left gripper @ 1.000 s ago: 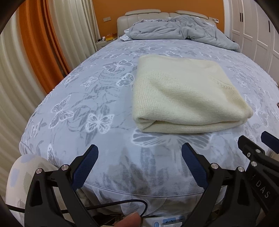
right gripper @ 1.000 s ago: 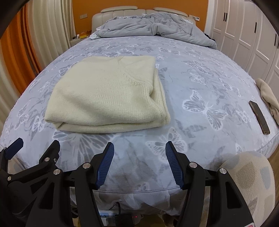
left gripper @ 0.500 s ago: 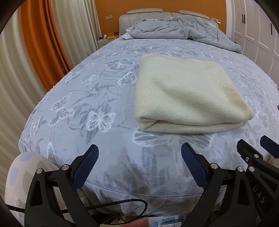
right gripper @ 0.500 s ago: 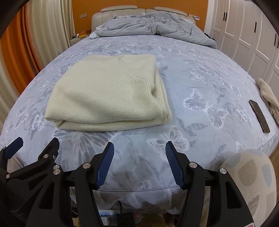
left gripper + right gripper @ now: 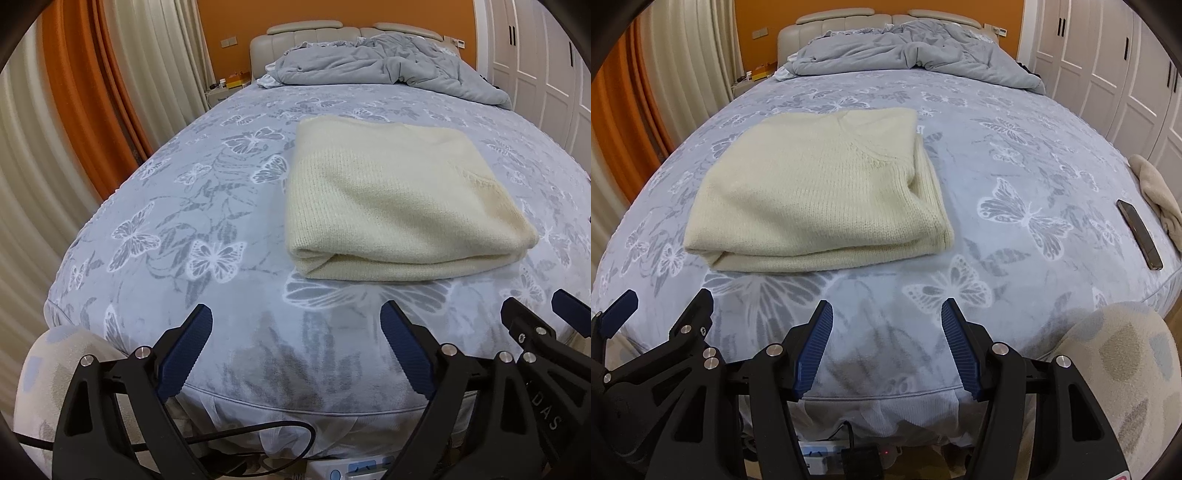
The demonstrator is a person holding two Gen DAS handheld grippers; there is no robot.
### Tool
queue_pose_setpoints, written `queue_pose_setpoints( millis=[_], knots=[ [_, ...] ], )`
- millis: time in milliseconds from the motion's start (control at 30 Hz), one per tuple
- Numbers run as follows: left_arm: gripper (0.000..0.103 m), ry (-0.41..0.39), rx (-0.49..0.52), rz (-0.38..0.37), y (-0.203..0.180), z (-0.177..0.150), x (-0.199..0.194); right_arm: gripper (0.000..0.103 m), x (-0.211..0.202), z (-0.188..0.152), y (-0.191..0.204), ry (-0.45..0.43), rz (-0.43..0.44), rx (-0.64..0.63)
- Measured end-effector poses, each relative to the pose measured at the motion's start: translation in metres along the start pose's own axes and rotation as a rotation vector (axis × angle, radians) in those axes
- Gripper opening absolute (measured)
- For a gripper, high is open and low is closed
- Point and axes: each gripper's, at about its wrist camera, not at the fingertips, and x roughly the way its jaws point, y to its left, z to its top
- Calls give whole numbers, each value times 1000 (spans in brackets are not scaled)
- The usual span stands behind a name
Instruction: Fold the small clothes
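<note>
We judged the fold itself finished: the cream knit sweater (image 5: 399, 199) lay as a squared, layered bundle on the butterfly-print bed (image 5: 207, 206), its doubled edge toward us, near the foot of the mattress. Our left gripper (image 5: 295, 343) and right gripper (image 5: 886, 339) hung just short of that edge, apart from the cloth. Both sets of jaws stood spread, the left wider, with nothing between them and touching nothing. A phone (image 5: 1139, 234) lay well off to the right. The next move, we reckoned, called for either leaving the bundle or sliding both jaws under its near edge to carry it away.
</note>
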Motion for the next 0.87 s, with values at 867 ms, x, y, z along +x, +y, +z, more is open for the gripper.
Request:
queue_pose_setpoints(
  millis=[867],
  knots=[
    [86,26,-15,-22,1,-2,4,60,-1,-1,3,-3,-8,2]
  ],
)
